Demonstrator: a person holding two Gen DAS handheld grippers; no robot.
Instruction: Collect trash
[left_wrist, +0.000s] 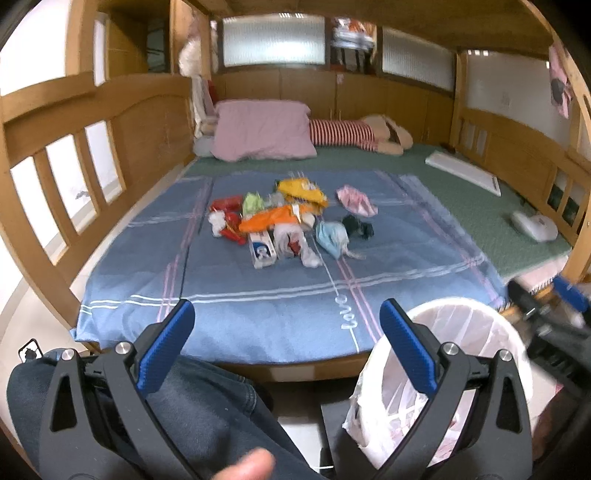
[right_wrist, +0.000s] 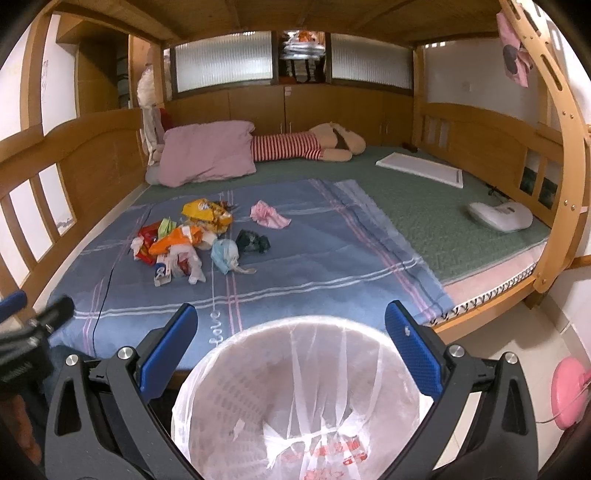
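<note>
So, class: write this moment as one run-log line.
left gripper: open, empty | right gripper: open, over bin | trash pile: on blue blanket, untouched

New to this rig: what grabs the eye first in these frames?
A bright heap of wrappers and bags sits mid-bed on the blue plaid sheet. Nearest, a white bag-lined trash bin sits below the open right gripper; the left gripper is open too.

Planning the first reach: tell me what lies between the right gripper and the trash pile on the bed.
In the right wrist view, the right gripper hangs over the lined bin; between it and the trash pile is only bare blue bedsheet.
</note>
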